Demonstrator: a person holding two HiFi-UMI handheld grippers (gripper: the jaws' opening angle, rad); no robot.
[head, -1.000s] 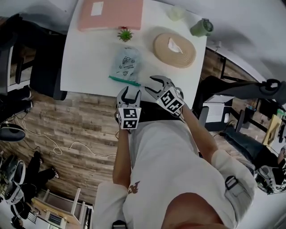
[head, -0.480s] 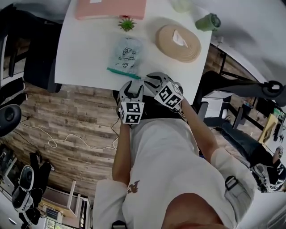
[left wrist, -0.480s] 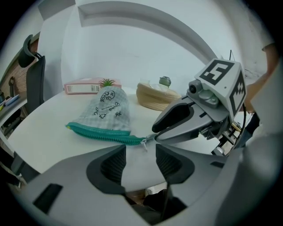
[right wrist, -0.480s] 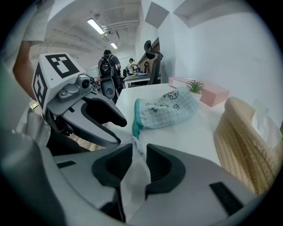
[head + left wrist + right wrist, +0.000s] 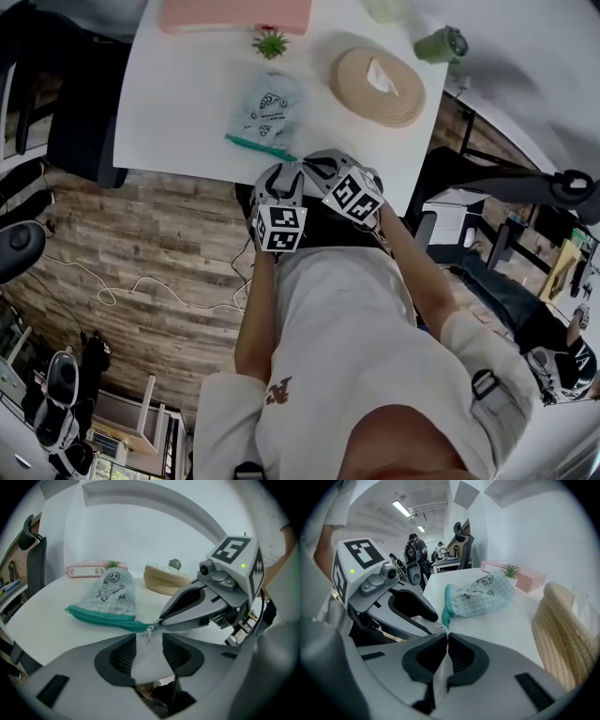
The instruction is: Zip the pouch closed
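Note:
A pale checked pouch (image 5: 267,111) with a teal zipper (image 5: 261,147) lies on the white table (image 5: 178,112), zipper side toward the near edge. In the left gripper view my right gripper (image 5: 157,624) has just closed and is shut on the zipper's right end (image 5: 146,627), with a small metal pull hanging just below its tips. In its own view the right gripper (image 5: 446,637) shows its pads pressed together. My left gripper (image 5: 149,641) sits right beside it and has been closing. It is still open, with nothing pressed between its pads. Both grippers meet at the table's near edge (image 5: 292,171).
A round woven basket (image 5: 380,86) holding a tissue stands right of the pouch. A small potted plant (image 5: 272,42) and a pink box (image 5: 234,14) sit behind it, a green cup (image 5: 441,45) at the far right. A dark chair (image 5: 80,112) stands at the table's left.
The right gripper's jaws, wide apart a second ago, have shut at the zipper's end. The left gripper's jaws have narrowed. Both grippers have drawn close together at the table edge.

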